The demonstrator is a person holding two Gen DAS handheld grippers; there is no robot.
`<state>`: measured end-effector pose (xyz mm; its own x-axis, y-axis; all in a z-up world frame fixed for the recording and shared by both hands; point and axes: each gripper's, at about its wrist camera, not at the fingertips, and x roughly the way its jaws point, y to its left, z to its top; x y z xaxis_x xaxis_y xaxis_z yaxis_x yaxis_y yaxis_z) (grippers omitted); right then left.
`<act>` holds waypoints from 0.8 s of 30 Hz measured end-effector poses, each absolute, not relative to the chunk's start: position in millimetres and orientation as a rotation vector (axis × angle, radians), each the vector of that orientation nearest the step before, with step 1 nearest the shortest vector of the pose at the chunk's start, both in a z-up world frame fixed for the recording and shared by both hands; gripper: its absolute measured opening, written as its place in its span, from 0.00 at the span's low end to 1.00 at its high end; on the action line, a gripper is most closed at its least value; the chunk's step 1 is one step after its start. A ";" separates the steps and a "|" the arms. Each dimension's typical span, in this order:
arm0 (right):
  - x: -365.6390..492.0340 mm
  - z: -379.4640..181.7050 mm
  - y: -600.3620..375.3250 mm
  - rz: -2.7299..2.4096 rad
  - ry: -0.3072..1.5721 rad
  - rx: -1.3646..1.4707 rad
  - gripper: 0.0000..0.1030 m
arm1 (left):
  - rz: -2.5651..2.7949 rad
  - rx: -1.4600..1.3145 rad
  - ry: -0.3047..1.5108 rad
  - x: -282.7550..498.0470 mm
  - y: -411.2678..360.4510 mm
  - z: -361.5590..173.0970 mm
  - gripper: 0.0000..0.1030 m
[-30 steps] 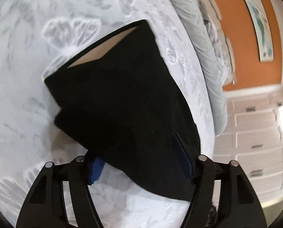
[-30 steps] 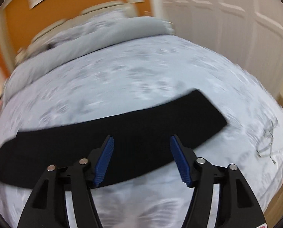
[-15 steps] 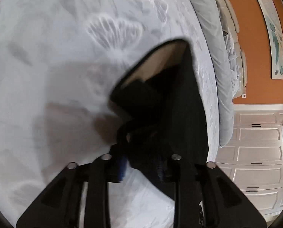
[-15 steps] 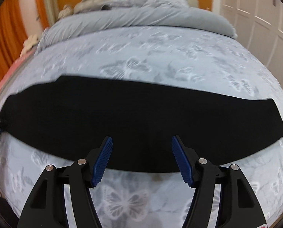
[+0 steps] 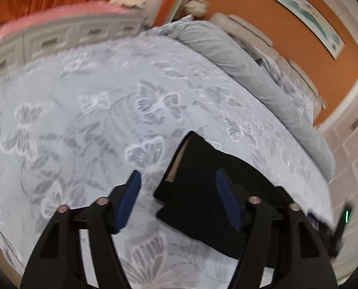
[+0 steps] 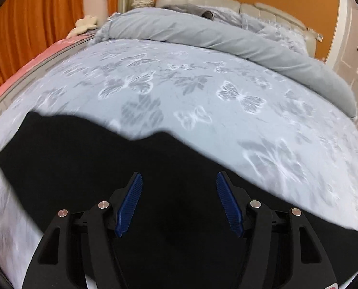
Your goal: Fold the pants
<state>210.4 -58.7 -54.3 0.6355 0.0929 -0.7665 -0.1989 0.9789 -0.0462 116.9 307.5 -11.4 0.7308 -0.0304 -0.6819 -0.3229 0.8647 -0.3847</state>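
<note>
The black pants (image 6: pixel 102 159) lie on the butterfly-print bedspread (image 6: pixel 203 91). In the left wrist view one end of the pants (image 5: pixel 203 168) lies folded over on itself, with a tan inner lining showing at its edge. My left gripper (image 5: pixel 179 192) is open and empty, its right finger over the black cloth and its left finger over the bedspread (image 5: pixel 94 96). My right gripper (image 6: pixel 179 192) is open and empty, hovering over the middle of the pants.
A rolled grey duvet (image 6: pixel 215 36) lies across the head of the bed, with a padded headboard (image 6: pixel 227 0) behind it. White drawers (image 5: pixel 46 38) stand past the bed's far side. Orange curtains (image 6: pixel 34 24) hang at the left.
My left gripper was shut on the pants' end half a second ago; now it is open and the end lies folded on the bed. My right gripper moved closer over the pants.
</note>
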 end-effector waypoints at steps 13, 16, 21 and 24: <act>305.8 -86.9 -48.3 0.118 0.929 0.037 0.42 | 0.251 -0.206 1.061 154.8 262.2 -82.7 0.71; 272.6 -67.0 -56.3 0.176 0.899 0.067 0.42 | 0.287 -0.209 1.077 153.0 264.0 -86.2 0.82; 266.6 -98.3 -63.0 0.127 0.999 -0.016 0.40 | 0.343 -0.242 1.091 154.8 266.7 -89.9 0.83; 294.2 -102.8 -57.2 0.097 0.968 -0.031 0.41 | 0.388 -0.237 1.037 150.6 257.5 -73.7 0.82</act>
